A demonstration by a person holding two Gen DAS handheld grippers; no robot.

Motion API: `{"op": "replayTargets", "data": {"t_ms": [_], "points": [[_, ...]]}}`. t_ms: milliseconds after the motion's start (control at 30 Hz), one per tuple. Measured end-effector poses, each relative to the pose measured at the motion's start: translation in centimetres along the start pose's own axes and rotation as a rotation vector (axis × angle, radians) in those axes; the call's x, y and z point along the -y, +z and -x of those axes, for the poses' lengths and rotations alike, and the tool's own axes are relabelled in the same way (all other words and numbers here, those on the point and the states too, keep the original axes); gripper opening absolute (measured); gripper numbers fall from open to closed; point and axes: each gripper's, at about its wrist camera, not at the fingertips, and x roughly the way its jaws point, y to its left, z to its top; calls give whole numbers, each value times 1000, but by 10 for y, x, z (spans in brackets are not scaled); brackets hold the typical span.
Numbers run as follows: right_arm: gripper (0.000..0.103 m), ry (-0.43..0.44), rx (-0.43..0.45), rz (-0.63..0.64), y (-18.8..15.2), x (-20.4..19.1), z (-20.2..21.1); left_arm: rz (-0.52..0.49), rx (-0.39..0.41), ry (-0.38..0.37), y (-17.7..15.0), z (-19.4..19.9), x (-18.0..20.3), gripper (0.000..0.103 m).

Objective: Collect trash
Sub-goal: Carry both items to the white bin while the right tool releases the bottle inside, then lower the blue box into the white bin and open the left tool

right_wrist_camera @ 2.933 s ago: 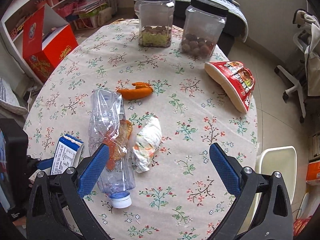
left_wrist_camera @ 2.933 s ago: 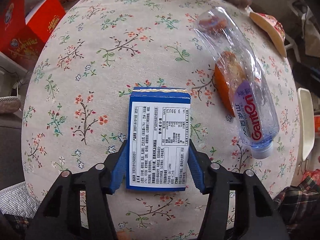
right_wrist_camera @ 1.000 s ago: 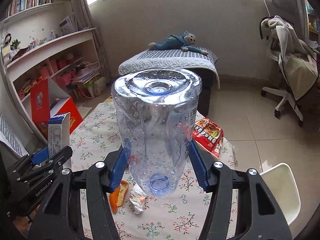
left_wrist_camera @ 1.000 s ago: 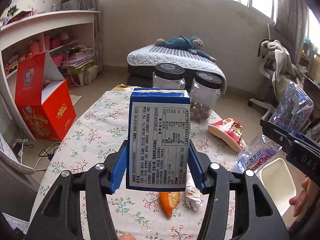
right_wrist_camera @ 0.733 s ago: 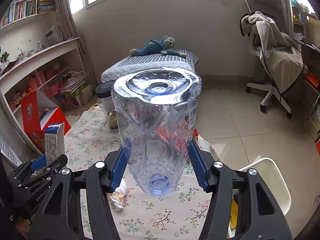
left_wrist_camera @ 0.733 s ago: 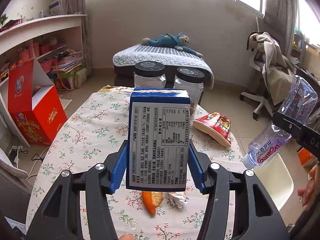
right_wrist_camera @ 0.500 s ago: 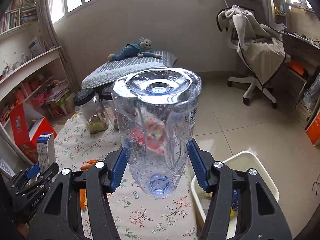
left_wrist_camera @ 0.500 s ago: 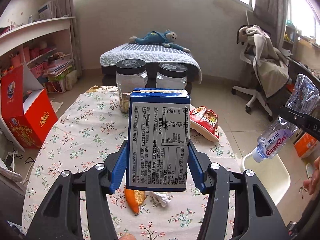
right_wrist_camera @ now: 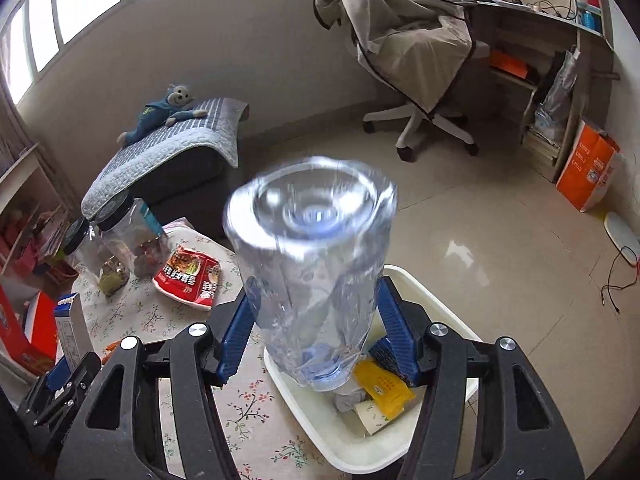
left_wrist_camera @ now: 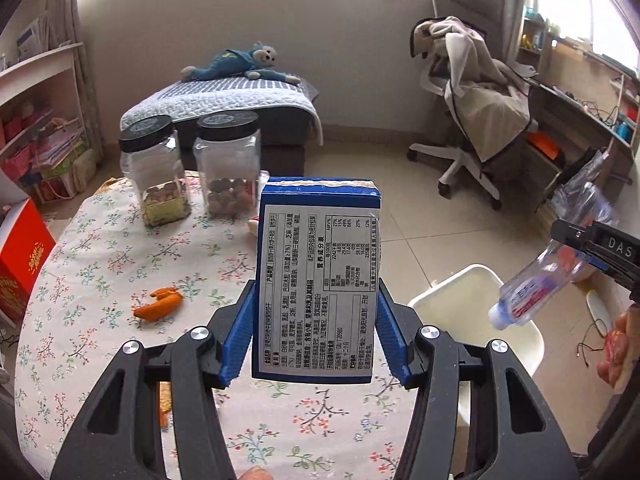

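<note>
Slipping between just-widened right fingers (right_wrist_camera: 390, 332): bottle (right_wrist_camera: 316, 280), over bin (right_wrist_camera: 420, 292).

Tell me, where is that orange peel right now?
In the left wrist view the orange peel lies on the flowered tablecloth, left of the held blue box, nearer than the two jars.

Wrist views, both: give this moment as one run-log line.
left tongs: clamped on blue box | right tongs: jaws just been opening, plastic bottle between them, over white bin
</note>
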Motion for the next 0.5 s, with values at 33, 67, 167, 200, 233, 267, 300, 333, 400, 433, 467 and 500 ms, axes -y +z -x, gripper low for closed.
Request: {"op": "replayTargets", "data": {"t_ms": [33, 67, 167, 200, 233, 267, 300, 333, 400, 433, 467, 500], "points": [[74, -16, 15, -18, 1, 6, 2, -7, -5, -14, 1, -3, 9, 55], [79, -26, 32, -35, 3, 14, 4, -14, -10, -28, 3, -6, 17, 55], [83, -52, 64, -75, 9, 31, 10, -33, -23, -67, 8, -14, 45, 55], [85, -62, 75, -93, 11, 36, 11, -39, -29, -81, 8, -17, 53, 55], [88, -70, 84, -111, 12, 42, 13, -46, -35, -94, 9, -20, 62, 55], [89, -76, 93, -129, 13, 47, 14, -53, -40, -104, 9, -22, 70, 55], [89, -82, 100, -143, 15, 52, 15, -60, -45, -116, 10, -24, 78, 55], [89, -90, 108, -154, 16, 57, 16, -67, -51, -127, 10, -27, 86, 55], [90, -104, 122, -177, 19, 67, 18, -79, -61, -147, 10, -31, 102, 55], [91, -109, 127, -189, 19, 71, 19, -86, -66, -157, 10, -33, 109, 55], [91, -115, 131, -199, 20, 76, 19, -91, -71, -166, 10, -34, 115, 55], [91, -122, 136, -206, 20, 80, 20, -94, -75, -176, 10, -36, 121, 55]]}}
